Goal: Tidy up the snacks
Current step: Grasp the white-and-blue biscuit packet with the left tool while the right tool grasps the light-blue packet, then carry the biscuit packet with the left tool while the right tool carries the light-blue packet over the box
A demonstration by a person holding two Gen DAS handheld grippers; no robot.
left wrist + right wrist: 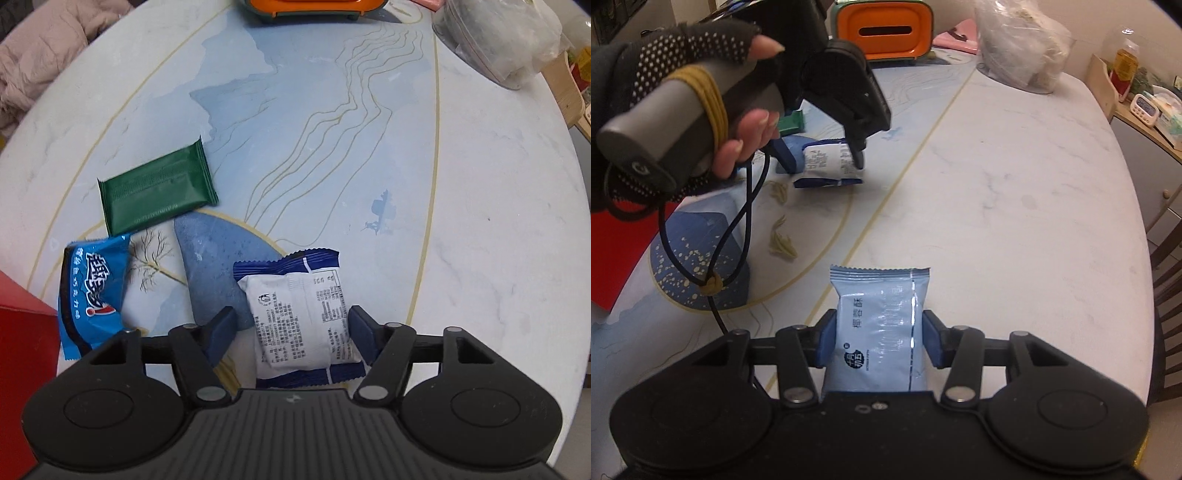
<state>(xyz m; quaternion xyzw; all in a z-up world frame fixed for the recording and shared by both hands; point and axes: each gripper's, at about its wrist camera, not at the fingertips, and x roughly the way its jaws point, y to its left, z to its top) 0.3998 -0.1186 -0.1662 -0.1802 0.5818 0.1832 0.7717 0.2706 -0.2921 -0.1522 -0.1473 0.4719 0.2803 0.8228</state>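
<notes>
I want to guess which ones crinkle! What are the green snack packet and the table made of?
The green snack packet looks like thin plastic film with a soft sheen and crimped, zigzag-cut ends, so it probably crinkles. The table looks like polished stone or a stone-look slab: smooth, with grey marble veins and a printed blue landscape.

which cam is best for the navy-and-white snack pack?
Left wrist: the navy-and-white snack pack fills the foreground, flat on the table, print side up, between the left tongs. The right wrist view shows it small and far, partly hidden by those tongs.
</notes>
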